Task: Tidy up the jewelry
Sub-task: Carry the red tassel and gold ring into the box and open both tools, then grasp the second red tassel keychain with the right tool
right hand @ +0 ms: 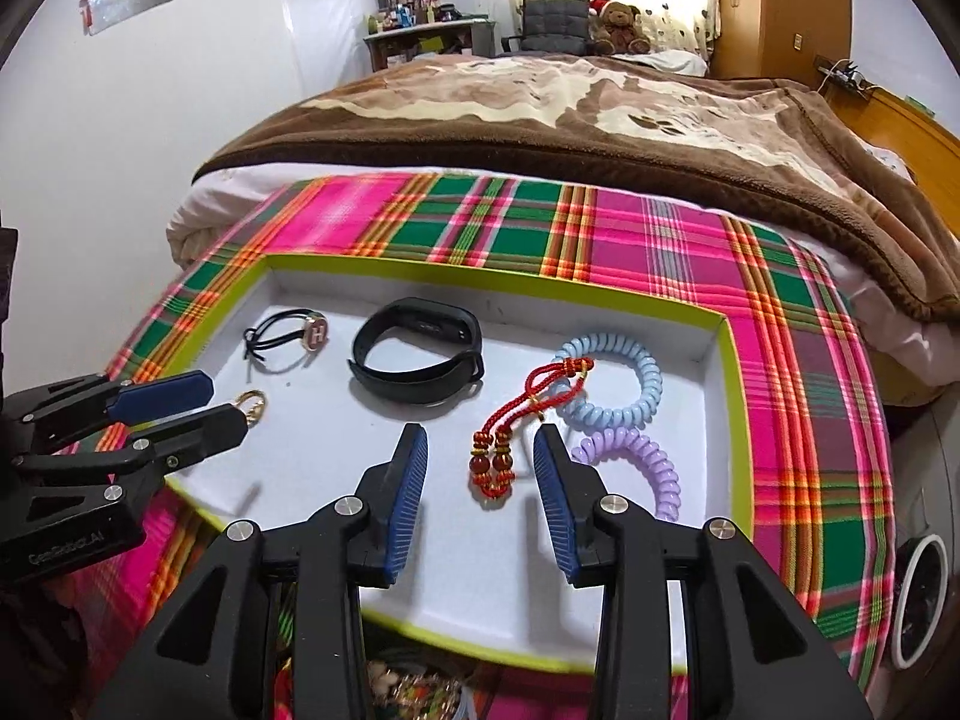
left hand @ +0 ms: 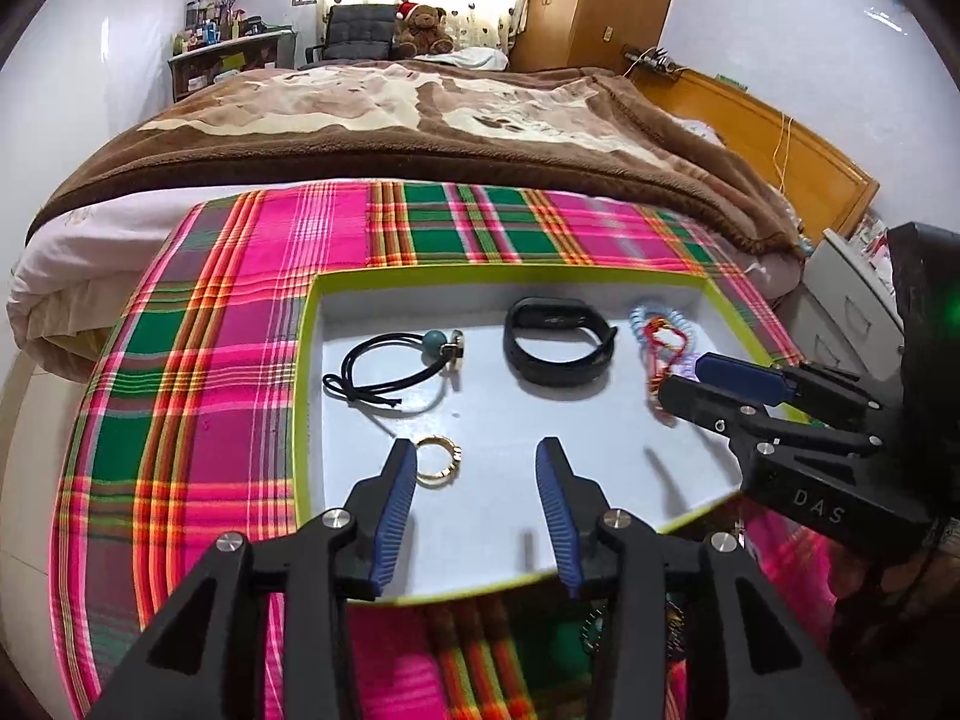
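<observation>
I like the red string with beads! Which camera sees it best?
The right wrist view: the red beaded cord lies whole in the tray. In the left wrist view the right gripper hides most of it.

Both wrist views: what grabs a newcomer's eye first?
The loud pink-and-green plaid cloth spread on the bed, with a white tray edged in lime on it. In the tray, a black wristband sits in the middle, a red knotted charm and pastel coil ties to its right, a gold ring front left. Both grippers, left gripper and right gripper, hover open over the near edge.
</observation>
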Demonstrator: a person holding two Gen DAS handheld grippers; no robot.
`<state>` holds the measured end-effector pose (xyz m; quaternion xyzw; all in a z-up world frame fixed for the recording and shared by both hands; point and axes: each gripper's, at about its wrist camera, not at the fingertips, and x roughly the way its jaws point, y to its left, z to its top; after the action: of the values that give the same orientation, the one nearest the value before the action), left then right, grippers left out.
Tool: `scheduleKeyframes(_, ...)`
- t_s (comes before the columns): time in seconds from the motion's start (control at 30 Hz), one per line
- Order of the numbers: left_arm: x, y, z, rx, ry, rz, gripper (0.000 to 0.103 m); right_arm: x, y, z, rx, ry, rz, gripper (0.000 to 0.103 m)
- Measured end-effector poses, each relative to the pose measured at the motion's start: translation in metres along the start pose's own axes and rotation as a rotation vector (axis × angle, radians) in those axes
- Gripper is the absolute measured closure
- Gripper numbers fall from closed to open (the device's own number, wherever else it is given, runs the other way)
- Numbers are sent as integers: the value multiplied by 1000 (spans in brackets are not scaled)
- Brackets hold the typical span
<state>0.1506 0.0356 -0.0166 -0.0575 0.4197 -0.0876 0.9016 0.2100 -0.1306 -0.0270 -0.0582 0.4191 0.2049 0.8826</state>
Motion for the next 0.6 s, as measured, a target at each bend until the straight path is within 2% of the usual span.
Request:
scheduleKeyframes(0.37, -44, -5, -20, -29, -61, -16, 56, -52, -8, -24, 68, -79, 13, 65)
scheduleKeyframes(0.6, -65, -1, -38, -55, -85, -23, 55, -75, 2, -53, 71, -75, 43, 65)
